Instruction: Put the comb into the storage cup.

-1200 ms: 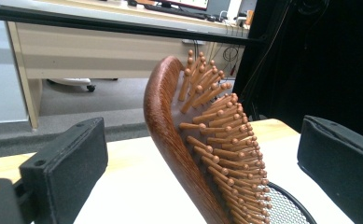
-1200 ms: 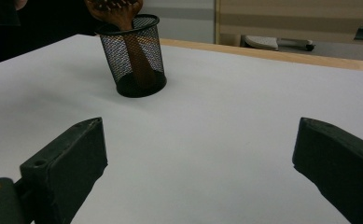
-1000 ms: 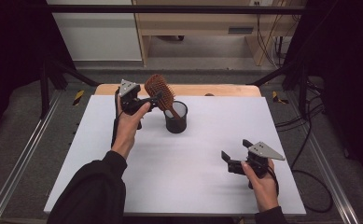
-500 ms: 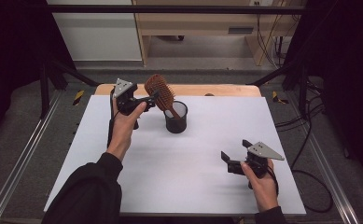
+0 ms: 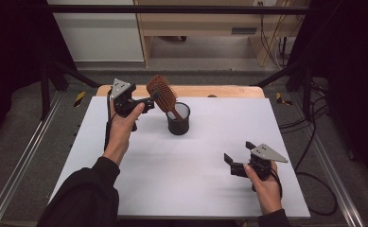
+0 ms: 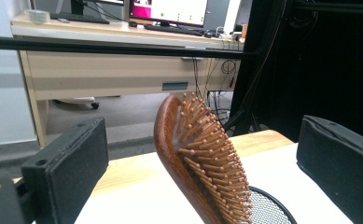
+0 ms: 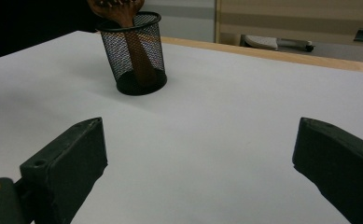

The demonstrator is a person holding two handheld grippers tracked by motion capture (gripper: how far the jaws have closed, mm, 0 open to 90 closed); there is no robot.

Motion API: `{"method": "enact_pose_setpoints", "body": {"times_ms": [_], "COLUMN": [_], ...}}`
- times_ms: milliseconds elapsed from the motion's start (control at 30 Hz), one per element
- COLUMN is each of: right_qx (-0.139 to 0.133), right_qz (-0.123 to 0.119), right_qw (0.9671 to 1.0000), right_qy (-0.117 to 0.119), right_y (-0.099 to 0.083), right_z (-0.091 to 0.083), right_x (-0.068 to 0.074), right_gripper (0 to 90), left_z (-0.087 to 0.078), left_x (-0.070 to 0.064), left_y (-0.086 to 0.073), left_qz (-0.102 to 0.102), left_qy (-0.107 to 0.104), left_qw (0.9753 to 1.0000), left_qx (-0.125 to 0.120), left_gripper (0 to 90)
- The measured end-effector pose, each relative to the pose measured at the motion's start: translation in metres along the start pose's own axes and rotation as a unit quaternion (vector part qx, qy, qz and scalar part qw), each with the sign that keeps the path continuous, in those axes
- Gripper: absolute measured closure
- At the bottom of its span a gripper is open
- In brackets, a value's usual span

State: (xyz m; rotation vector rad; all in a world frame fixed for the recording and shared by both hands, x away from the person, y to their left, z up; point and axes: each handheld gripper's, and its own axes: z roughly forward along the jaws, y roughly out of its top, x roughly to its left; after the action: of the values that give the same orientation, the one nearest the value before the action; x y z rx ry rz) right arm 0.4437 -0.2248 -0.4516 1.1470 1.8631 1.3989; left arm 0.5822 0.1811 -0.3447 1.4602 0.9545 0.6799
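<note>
Both jaws of the left gripper (image 5: 149,100) stand apart around the hairbrush (image 5: 163,92); back away slowly so it rests in the mesh cup (image 5: 178,119).

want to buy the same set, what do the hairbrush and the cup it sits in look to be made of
The hairbrush looks like wood: a reddish-brown body with a smooth, slightly glossy finish, and paler pin bristles that could be wood or bamboo. The cup looks like black metal mesh: you can see the brush handle through its wall, and it has a solid rim and base. Its finish looks matte, probably painted or coated.
</note>
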Motion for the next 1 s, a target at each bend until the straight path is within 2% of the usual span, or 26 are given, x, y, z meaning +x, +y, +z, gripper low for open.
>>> {"method": "enact_pose_setpoints", "body": {"times_ms": [367,600,1000], "right_qx": [-0.001,0.000,0.000], "right_qz": [0.002,-0.001,-0.008], "right_qw": [1.0000,1.0000,1.0000], "right_qy": [0.003,0.004,0.002], "right_y": [0.000,0.000,0.000], "right_z": [0.000,0.000,-0.001], "right_x": [0.000,0.001,0.003], "right_gripper": [3.3,3.2,3.3], "left_z": [-0.012,-0.025,-0.052], "left_x": [0.000,0.001,0.011], "left_y": [0.011,0.021,0.036], "left_qz": [-0.008,0.005,0.011], "left_qy": [-0.002,0.003,0.010], "left_qw": [1.0000,1.0000,0.9999], "left_qx": [0.000,0.002,-0.003], "left_gripper": [2.4,2.1,2.1]}}
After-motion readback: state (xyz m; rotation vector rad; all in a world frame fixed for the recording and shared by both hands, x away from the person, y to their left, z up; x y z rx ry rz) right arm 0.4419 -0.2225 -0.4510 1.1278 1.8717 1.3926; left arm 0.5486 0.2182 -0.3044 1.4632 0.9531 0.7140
